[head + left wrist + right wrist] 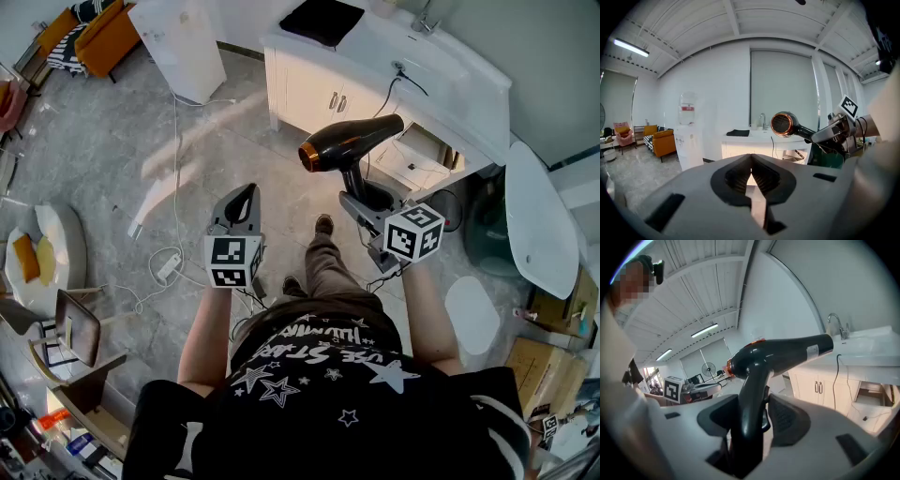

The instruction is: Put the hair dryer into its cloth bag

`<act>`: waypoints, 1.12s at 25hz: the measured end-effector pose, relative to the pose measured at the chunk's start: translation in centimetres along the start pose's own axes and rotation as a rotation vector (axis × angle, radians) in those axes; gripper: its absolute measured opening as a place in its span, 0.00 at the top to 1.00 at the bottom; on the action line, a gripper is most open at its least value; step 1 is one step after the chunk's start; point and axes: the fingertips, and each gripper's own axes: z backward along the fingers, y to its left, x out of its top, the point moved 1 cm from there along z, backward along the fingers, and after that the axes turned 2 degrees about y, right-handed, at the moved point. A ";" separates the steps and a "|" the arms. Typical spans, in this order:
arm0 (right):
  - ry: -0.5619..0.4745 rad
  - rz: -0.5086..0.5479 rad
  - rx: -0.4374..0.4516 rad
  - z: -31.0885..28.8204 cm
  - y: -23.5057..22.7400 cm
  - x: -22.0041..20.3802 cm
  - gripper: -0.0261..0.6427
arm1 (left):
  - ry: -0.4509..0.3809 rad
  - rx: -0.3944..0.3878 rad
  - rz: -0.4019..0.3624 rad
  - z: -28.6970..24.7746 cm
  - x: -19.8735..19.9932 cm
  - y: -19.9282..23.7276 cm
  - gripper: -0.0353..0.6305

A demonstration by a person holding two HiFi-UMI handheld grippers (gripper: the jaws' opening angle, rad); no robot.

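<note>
Two grippers up: right gripper (364,199) clamps hair dryer (352,141) handle, barrel crosswise, copper-ringed end toward left gripper (244,195), closed, empty. We read dark cloth (323,19) on counter (394,42) ahead as bag, well apart.

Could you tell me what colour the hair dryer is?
The hair dryer is black with a copper-orange ring at one end; head view shows it best.

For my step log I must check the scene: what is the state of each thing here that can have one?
Hair dryer: held by its handle, up in the air, barrel about level.
Right gripper: shut on that handle.
Left gripper: shut, empty.
Black cloth: lying flat on the counter.
Drawer: pulled open.
</note>
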 end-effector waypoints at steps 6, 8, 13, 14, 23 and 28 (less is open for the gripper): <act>0.008 0.016 0.000 0.0 -0.1 0.1 0.66 | 0.001 -0.007 -0.016 -0.1 0.4 -0.5 0.93; 0.009 0.012 0.002 0.2 -0.4 0.0 0.66 | 0.005 -0.004 -0.015 -0.3 0.5 -0.6 0.93; 0.020 0.011 0.007 -0.1 -0.7 -0.4 0.66 | 0.025 -0.012 -0.020 -0.8 -0.2 -1.0 0.93; 0.022 0.013 0.008 -0.2 -0.7 -0.4 0.66 | 0.027 -0.012 -0.021 -0.9 -0.3 -0.9 0.93; 0.031 0.009 0.025 -2.5 -4.6 2.0 0.66 | 0.041 0.013 -0.004 -5.1 0.9 0.9 0.93; 0.039 -0.009 0.038 -5.1 -8.3 4.1 0.66 | 0.074 0.024 0.003 -9.7 0.9 2.4 0.93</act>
